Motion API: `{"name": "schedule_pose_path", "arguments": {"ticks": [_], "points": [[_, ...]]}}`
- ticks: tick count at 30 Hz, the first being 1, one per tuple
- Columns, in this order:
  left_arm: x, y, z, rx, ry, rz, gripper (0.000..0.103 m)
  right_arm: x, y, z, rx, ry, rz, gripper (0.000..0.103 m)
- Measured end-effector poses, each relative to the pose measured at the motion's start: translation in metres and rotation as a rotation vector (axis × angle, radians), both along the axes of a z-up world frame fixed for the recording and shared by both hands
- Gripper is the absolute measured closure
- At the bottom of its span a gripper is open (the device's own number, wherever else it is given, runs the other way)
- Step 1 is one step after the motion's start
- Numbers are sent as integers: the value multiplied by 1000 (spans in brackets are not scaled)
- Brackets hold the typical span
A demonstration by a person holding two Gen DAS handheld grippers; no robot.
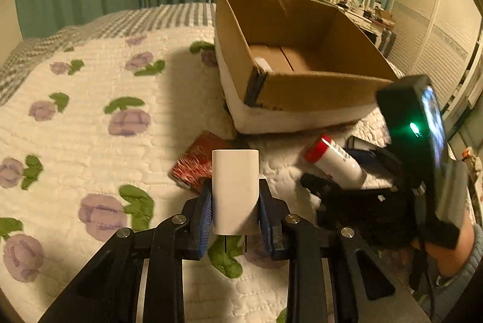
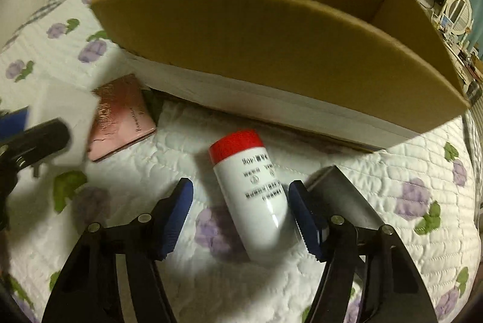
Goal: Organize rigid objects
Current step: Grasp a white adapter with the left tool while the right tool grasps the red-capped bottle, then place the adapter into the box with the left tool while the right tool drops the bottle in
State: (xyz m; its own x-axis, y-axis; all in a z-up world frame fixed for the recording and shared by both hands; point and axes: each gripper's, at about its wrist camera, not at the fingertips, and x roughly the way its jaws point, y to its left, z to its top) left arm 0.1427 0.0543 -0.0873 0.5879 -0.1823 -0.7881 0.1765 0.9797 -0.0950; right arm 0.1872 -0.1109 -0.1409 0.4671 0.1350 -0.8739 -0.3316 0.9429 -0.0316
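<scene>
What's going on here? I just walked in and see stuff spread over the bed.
Someone is tidying small items into the cardboard box on the bed. The left gripper is clamped on a white charger, held above the quilt. The right gripper is open, its fingers either side of a red-capped white bottle lying on the quilt. A pink booklet lies nearby.

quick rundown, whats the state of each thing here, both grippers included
left gripper: shut on the white charger, held off the quilt
white charger: upright, prongs pointing down
right gripper: open, straddling the bottle
red-capped white bottle: lying on its side on the quilt, capped
cardboard box: open-topped, a white item inside
pink packet: lying flat beside the box
</scene>
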Motion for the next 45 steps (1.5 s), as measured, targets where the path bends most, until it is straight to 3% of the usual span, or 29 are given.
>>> {"name": "schedule_pose_path", "arguments": {"ticks": [2,5,14,21,26,35,39,45], "points": [[-1,-3,-4,-9,11,-16,75,4,0,-2,8,4,-15,39],[-3,-4,-11,-10,29,-18,75,2,1,1,-20,-10,-23,55],[-22,-3,4,12,33,42,75,-30,-6,24,6,-50,23,64],[-37,-15,43,18,-12,58,75,-55,-27,82,107,-126,24,65],[-38,-33,87,20,-77,36,75,-58,-42,137,140,-192,22,65],[15,-50,134,1,-178,0,75,-22,-65,216,106,-307,15,65],[59,-54,137,-10,-181,-11,75,6,-72,227,97,-336,5,65],[118,-74,116,17,-159,-54,75,53,-86,210,122,-329,-43,65]]}}
